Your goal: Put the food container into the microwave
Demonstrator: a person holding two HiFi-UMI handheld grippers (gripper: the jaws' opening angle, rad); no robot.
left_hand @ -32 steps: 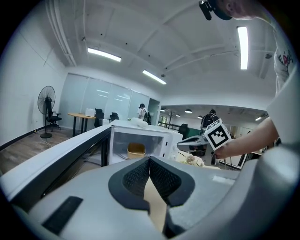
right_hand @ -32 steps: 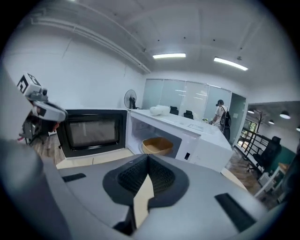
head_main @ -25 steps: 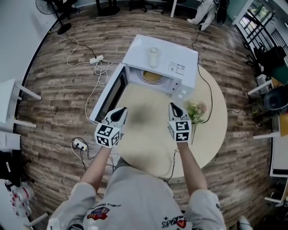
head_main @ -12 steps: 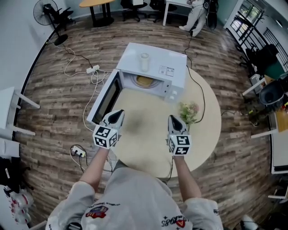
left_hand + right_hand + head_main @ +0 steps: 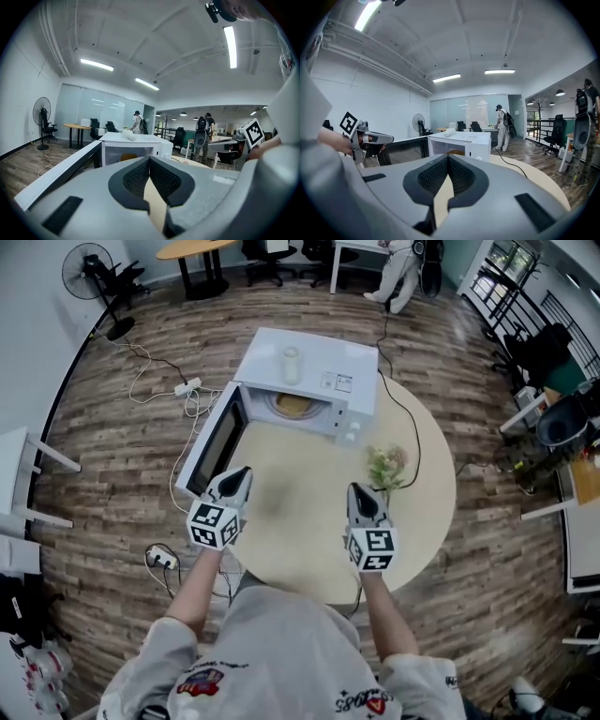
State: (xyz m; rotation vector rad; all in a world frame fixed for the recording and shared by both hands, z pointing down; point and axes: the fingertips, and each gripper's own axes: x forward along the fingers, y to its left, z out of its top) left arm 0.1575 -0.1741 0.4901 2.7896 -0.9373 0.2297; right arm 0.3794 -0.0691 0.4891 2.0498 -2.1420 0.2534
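We had the round table [image 5: 309,549] under both jaw sets, with the microwave [image 5: 314,362] on its far side, straight ahead of the jaws and well apart from them. Its door [image 5: 214,439] hung wide open, ahead of the left jaws and just outboard of them. Over the last second we backed both tools off toward the body. The gap between the jaw tips and the microwave mouth widened, and the right gripper [image 5: 362,493] retreated more than the left gripper [image 5: 236,474]. Left jaws were together, tips meeting, nothing between them; the left gripper view showed only table surface through the slot behind the tips. Right jaws were likewise closed and empty, and stayed that way through the retreat. The food container [image 5: 292,405] sat inside the cavity, ahead of and between the two jaw sets, touched by neither. Both gripper views showed a yellow-orange sliver of it through the open front. We read that as placement done: container in, both jaw sets empty and clear. The door was still open, so closing it looked like the only step possibly left, and the left jaws were the nearer set for that. Small stuff: a bunch of flowers [image 5: 386,465] sat on the table just ahead of the right jaws, slightly outboard. A pale cup [image 5: 291,362] stood on the microwave roof above the cavity. Neither had shifted.
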